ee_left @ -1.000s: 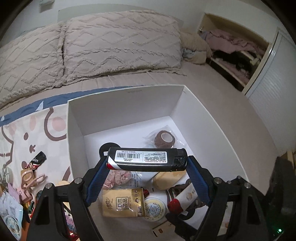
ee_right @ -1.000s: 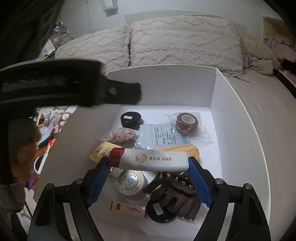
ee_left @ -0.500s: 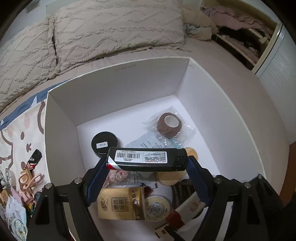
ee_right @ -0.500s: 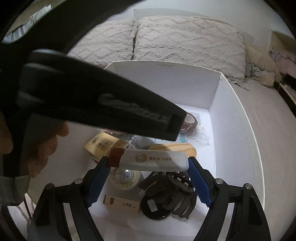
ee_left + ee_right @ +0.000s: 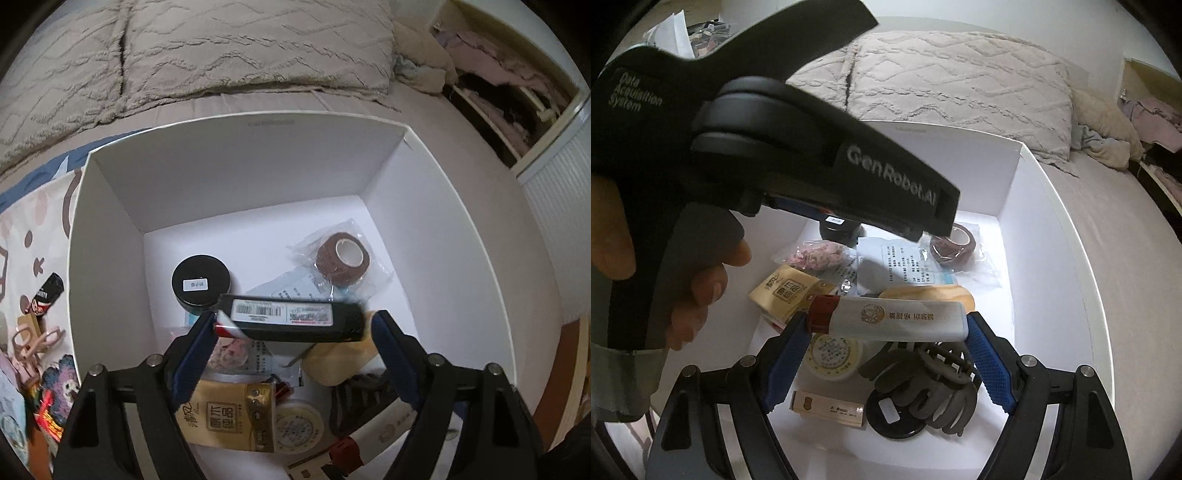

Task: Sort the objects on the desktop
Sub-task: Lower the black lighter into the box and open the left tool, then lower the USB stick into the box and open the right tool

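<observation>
The left hand-held gripper (image 5: 293,326) hangs over the white box (image 5: 229,177) with its jaws opening: the black bar (image 5: 291,321), barcode label up, lies blurred between the blue pads (image 5: 194,354), its left end at the left pad and a gap showing at the right pad, so the grip is letting go. The right hand-held gripper (image 5: 888,326) is clenched on a white tube (image 5: 890,317) with a red cap, held crosswise by both ends above the box's near part. In the right wrist view the left gripper's black body crosses the upper left, a hand (image 5: 698,291) wrapped round its grip. Nearest on the box floor lie a small tan carton (image 5: 827,406), a black disc (image 5: 895,417) and a dark claw clip (image 5: 934,384) touching it; just beyond sit a round yellow tin (image 5: 833,354) and a tan pouch (image 5: 786,291). Farther in are a pink bagged item (image 5: 816,254), a printed sachet (image 5: 908,266), a yellow pad (image 5: 923,293), a black round jar (image 5: 201,286) and, toward the far right, a brown tape roll (image 5: 343,258) in clear wrap. Left of the box, on a patterned cloth (image 5: 33,221), lie a beige clip (image 5: 35,341) and a dark packet (image 5: 48,295). The box rests on a bed, with quilted pillows (image 5: 240,48) behind it
</observation>
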